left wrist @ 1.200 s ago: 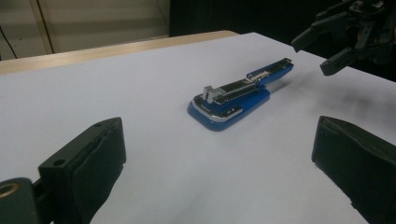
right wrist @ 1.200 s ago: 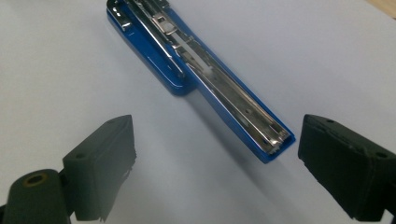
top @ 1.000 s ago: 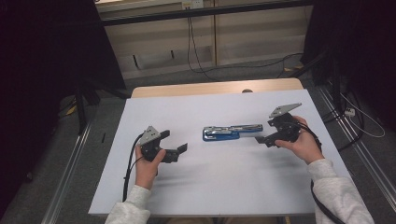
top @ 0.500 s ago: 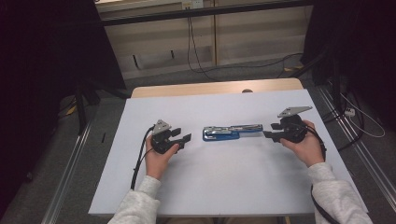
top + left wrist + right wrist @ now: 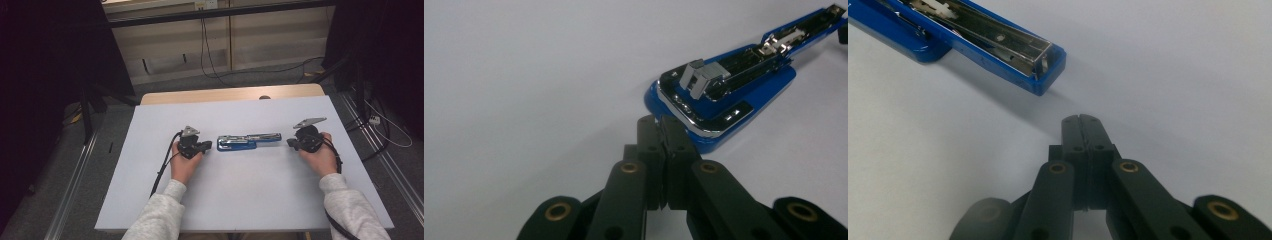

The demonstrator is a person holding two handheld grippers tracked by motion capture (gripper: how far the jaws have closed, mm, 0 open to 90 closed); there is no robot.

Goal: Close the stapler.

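While lying flat near the middle of the white table [image 5: 150, 200], sprawling fully opened out and stretching lengthwise between the two hands: blue stapler [image 5: 248, 141], hinged wide so that base and magazine arm are forming one long line, likely for reloading or for folding shut again. Showing its bright metal channel upward, with the spring pusher standing up near the wider blue end in the left gripper view [image 5: 724, 95].

Flanking it from both ends, probably so that each half can be taken separately. Resting on the table at the wider end, almost touching the blue base: left gripper [image 5: 206, 145], jaws pressed together with nothing between them, tips sitting just beside the chrome rim [image 5: 663, 121]. Waiting a little way off the narrow end, apart from it: right gripper [image 5: 290, 143], jaws likewise pressed together and pinching nothing [image 5: 1081, 120], aiming past the open mouth of the magazine [image 5: 1040, 60].

Possibly holding no staples in the channel, though hard to judge at this angle. Needing both sets of jaws spread before any grasp.
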